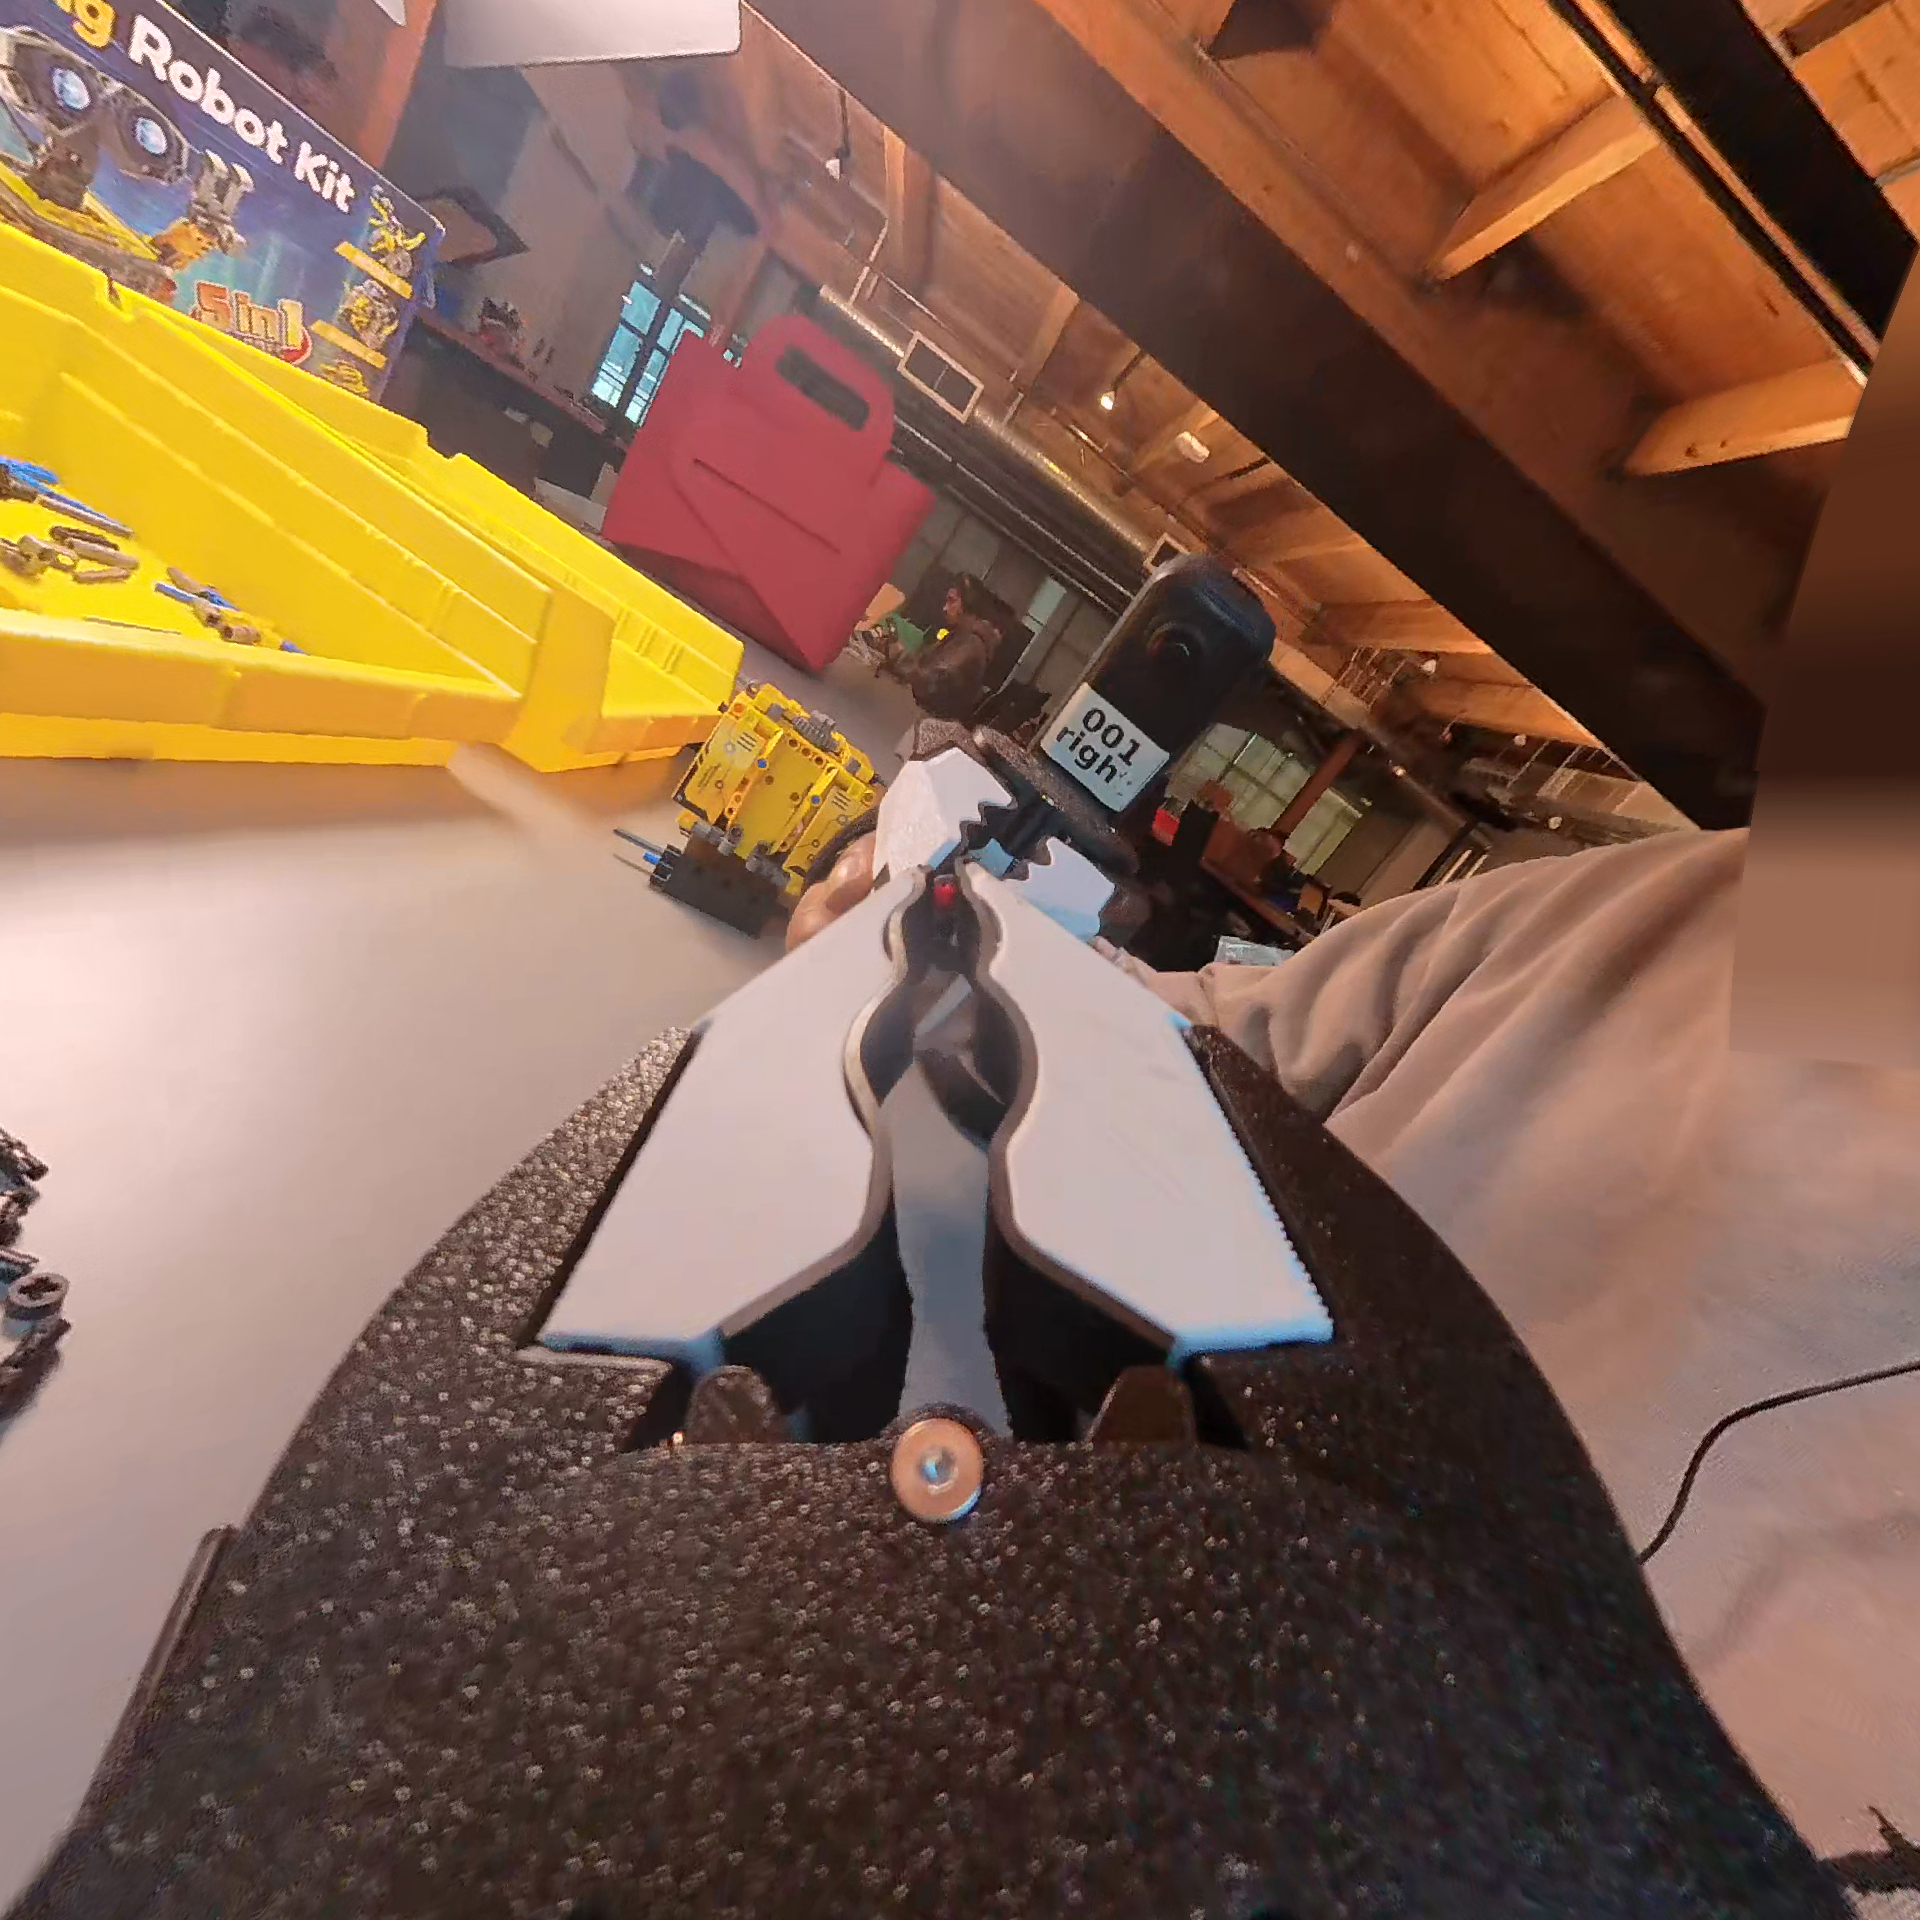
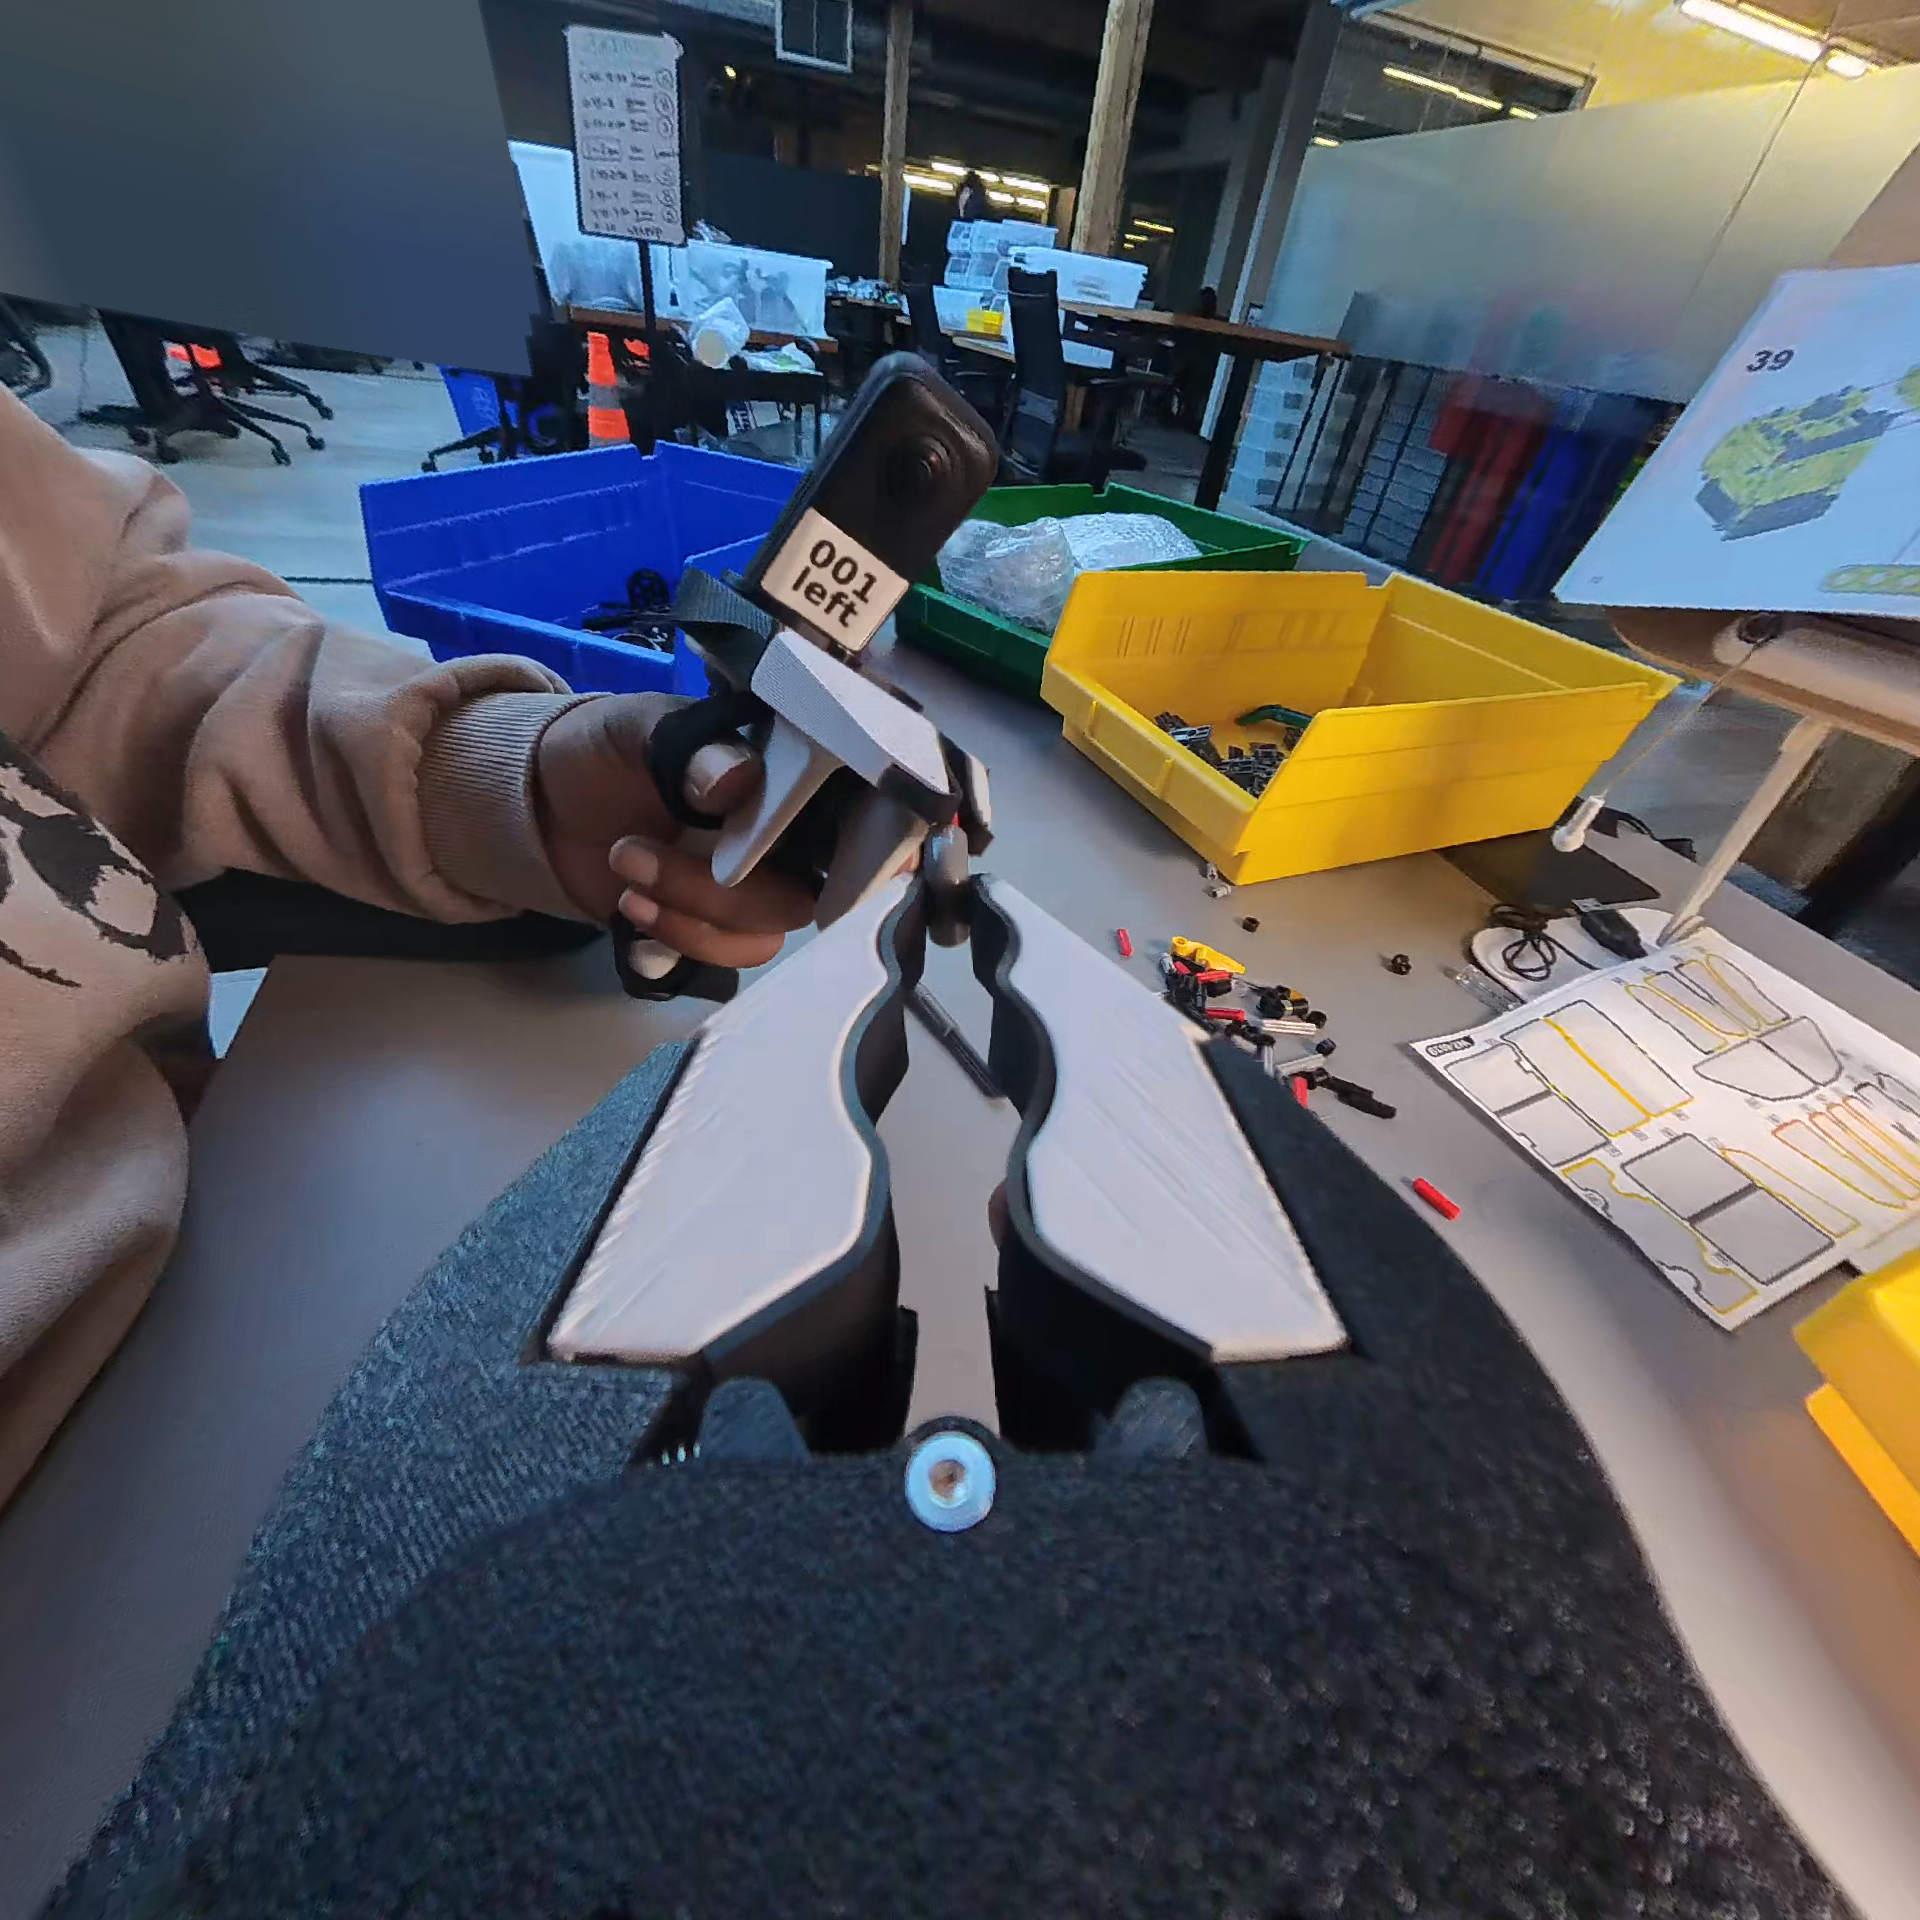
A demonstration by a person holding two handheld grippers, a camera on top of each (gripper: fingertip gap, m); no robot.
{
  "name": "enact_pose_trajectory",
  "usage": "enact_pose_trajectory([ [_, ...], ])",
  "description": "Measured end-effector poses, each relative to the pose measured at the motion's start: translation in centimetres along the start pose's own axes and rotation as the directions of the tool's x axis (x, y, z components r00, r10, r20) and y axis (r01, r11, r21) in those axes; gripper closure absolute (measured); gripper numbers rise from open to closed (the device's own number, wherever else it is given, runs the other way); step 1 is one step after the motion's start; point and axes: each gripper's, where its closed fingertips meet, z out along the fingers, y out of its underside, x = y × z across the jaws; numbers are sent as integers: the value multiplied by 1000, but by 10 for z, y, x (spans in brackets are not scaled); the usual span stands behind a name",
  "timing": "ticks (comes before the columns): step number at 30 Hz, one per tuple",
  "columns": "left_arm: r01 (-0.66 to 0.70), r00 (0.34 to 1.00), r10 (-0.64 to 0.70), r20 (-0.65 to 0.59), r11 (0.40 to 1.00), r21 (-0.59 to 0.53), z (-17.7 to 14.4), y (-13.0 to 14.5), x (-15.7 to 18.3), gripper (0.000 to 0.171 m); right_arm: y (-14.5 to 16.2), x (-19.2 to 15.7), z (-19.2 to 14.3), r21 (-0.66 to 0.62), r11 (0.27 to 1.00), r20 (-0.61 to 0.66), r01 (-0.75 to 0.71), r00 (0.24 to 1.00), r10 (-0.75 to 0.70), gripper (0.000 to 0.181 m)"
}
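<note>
Along the far edge of your grey worktop (image 2: 436,1091) stand a blue plastic bin (image 2: 540,561), a green bin (image 2: 1226,535) and a yellow bin (image 2: 1382,769); small loose bricks (image 2: 1247,1008) lie near a printed sheet (image 2: 1683,1112).

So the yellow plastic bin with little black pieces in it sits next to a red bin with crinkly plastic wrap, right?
Not quite: the bin holding the crinkly plastic wrap is green, not red. The right wrist view shows it beside the yellow plastic bin with little black pieces.

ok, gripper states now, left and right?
Left gripper: shut on small red piece.
Right gripper: shut on small grey piece.
</note>
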Motion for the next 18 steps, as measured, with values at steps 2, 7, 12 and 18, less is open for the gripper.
enact_pose_trajectory([
  [2,-62,998,63,22,997,-35,0,3,0,169,1,-2,-1,-13,1000,19,-4,1000,4,175],
  [7,-233,969,246,31,947,-221,-6,19,-1,168,14,-12,-1,-76,997,91,-19,995,26,176],
  [12,-403,891,454,15,806,-433,-16,42,-8,166,30,-23,-1,-166,986,154,3,988,23,176],
  [18,-451,821,571,-21,626,-636,-30,70,-22,166,51,-29,2,-270,961,190,54,982,-2,176],
])
